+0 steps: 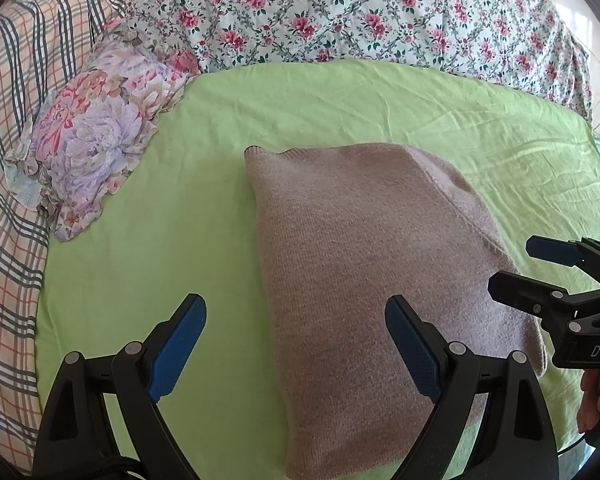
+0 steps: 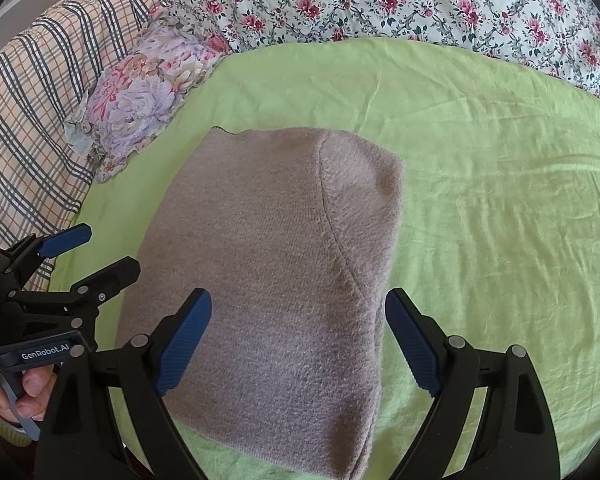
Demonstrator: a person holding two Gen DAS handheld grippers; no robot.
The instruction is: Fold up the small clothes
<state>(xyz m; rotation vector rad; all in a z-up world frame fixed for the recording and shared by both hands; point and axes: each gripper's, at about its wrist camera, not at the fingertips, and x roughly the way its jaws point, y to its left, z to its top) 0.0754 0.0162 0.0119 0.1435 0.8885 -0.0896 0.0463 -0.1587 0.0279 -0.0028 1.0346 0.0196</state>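
A mauve-pink knitted sweater [image 1: 364, 280] lies folded into a tall rectangle on the green sheet [image 1: 160, 240]. It also shows in the right wrist view [image 2: 276, 272]. My left gripper [image 1: 296, 344] is open and empty, hovering over the sweater's near left edge. It also shows at the left of the right wrist view [image 2: 100, 252]. My right gripper [image 2: 298, 340] is open and empty above the sweater's near end. It appears at the right edge of the left wrist view [image 1: 524, 264].
A floral ruffled pillow [image 1: 96, 144] lies at the left of the sheet, beside a plaid blanket [image 1: 12, 160]. A white quilt with pink roses [image 1: 340, 12] is bunched along the far side. The green sheet extends right of the sweater [image 2: 500, 220].
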